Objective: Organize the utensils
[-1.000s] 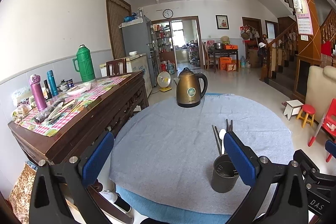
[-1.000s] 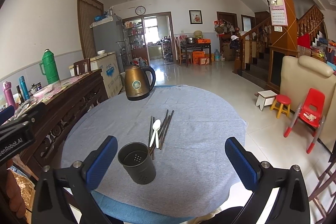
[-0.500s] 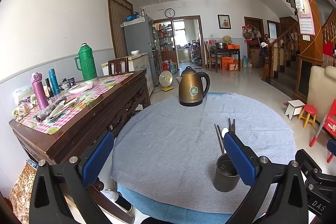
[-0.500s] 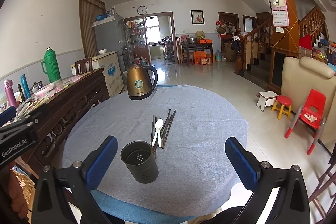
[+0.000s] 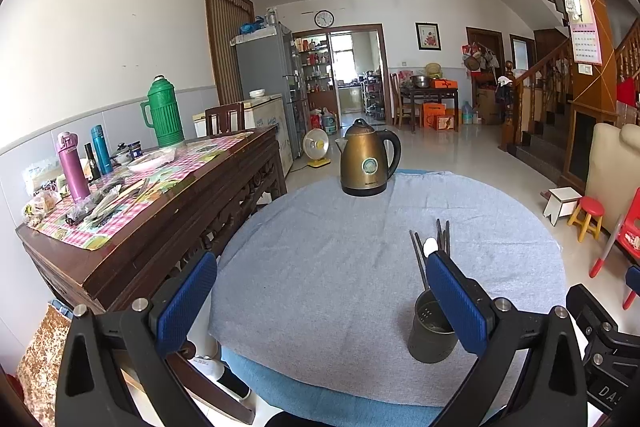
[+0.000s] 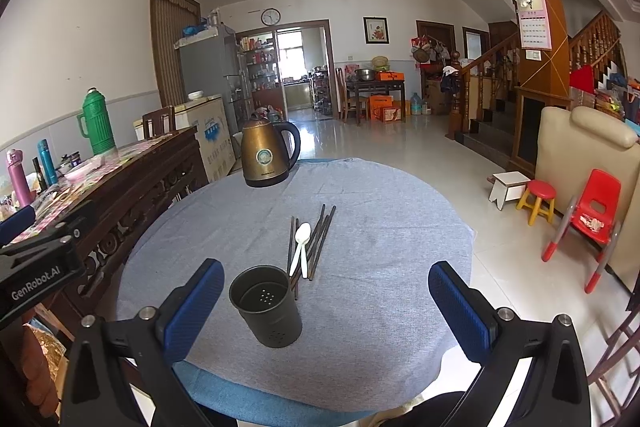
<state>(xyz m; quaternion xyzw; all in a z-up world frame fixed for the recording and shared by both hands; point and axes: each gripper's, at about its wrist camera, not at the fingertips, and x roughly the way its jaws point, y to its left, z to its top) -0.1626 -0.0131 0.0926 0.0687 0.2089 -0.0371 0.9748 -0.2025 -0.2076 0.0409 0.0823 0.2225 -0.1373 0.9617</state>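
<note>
My left gripper (image 5: pixel 320 303) and right gripper (image 6: pixel 326 307) hover spread wide, empty, above the dark perforated metal cup (image 6: pixel 266 309); brown chopsticks (image 6: pixel 320 239) and white plastic spoon (image 6: pixel 302 245) lie just behind it.

One dark holder cup (image 6: pixel 266 305), one white spoon (image 6: pixel 302 241), one bundle of dark chopsticks (image 6: pixel 320 235), exact count unclear, one brass kettle (image 6: pixel 266 157), two stools (image 6: pixel 524 193) were there.

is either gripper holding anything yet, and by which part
Nothing is held: the left hand-held gripper and right hand-held gripper are both open and empty.
</note>
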